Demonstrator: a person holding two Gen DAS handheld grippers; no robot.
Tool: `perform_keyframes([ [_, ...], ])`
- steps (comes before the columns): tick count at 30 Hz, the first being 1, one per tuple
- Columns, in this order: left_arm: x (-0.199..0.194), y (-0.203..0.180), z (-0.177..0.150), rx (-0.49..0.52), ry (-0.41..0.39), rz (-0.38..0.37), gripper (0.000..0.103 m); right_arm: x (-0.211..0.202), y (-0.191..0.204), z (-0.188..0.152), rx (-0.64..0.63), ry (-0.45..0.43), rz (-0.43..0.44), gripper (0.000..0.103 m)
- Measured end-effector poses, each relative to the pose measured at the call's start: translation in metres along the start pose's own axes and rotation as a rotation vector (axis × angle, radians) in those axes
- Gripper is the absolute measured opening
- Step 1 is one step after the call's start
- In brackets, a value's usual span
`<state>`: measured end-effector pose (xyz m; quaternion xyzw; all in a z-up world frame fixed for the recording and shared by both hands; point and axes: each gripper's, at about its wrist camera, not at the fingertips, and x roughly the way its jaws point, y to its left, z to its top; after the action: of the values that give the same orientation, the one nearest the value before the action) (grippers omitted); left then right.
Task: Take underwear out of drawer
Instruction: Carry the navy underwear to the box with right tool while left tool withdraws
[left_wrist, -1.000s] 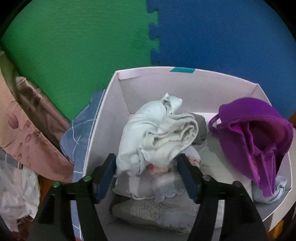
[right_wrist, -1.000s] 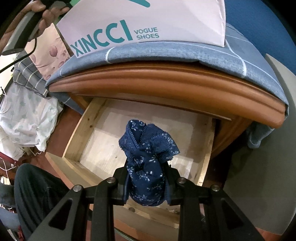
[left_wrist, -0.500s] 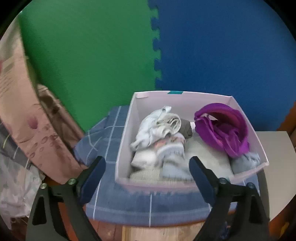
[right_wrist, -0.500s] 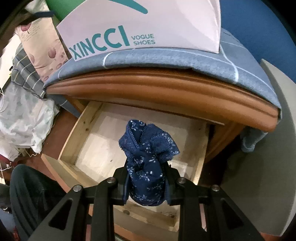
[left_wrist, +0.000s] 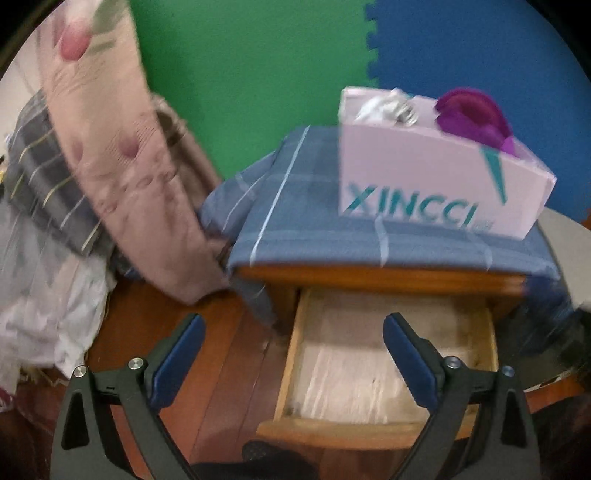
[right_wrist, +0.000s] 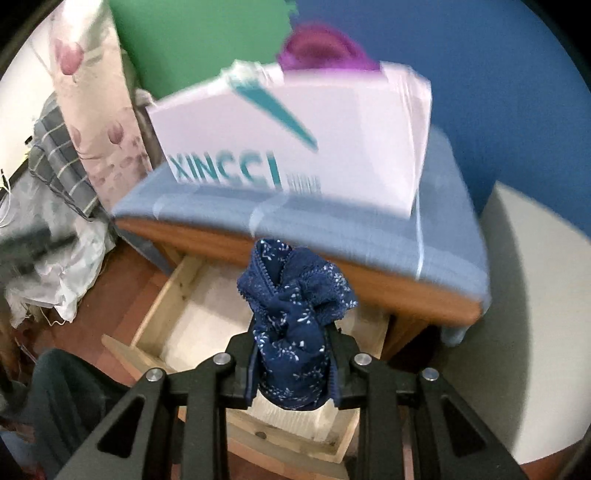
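A navy floral underwear (right_wrist: 291, 339) is held clamped in the right claw (right_wrist: 291, 373), lifted above the open drawer (left_wrist: 388, 369), which appears emptied; the left claw (left_wrist: 291, 354) is spread apart, empty. Placement in the shoe box (right_wrist: 332, 147) seemingly remains.

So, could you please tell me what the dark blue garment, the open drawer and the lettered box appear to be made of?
The dark blue underwear in the right hand-held gripper looks like soft printed fabric with scalloped lace edging. The drawer looks like pale unfinished wood with visible grain. The box looks like smooth matte cardboard, pale pink with teal lettering, though blur leaves the finish uncertain.
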<state>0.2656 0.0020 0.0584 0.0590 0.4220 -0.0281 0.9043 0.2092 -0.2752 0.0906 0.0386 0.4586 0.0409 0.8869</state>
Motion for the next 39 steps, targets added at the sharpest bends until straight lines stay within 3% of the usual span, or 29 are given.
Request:
perform_keyframes([
  [5, 0.006, 0.012, -0.026, -0.017, 0.023, 0.034, 0.096, -0.049, 0.015, 0.059, -0.046, -0.092, 0.007, 0.028],
  [9, 0.003, 0.015, -0.036, -0.017, 0.013, 0.066, 0.096, -0.065, 0.025, 0.103, -0.083, -0.138, -0.006, 0.028],
  [13, 0.002, 0.022, -0.04, -0.043, 0.024, 0.046, 0.096, -0.06, 0.033, 0.152, -0.079, -0.134, 0.006, 0.028],
  [20, 0.002, 0.037, -0.043, -0.079, 0.013, 0.087, 0.096, -0.022, 0.054, 0.214, -0.098, -0.101, -0.011, 0.028],
  [27, 0.008, 0.042, -0.046, -0.075, 0.017, 0.124, 0.096, 0.042, 0.07, 0.24, -0.115, 0.001, -0.072, 0.028],
  [39, 0.022, 0.053, -0.049, -0.117, 0.056, 0.123, 0.096, 0.129, 0.044, 0.237, -0.068, 0.149, -0.179, 0.028],
])
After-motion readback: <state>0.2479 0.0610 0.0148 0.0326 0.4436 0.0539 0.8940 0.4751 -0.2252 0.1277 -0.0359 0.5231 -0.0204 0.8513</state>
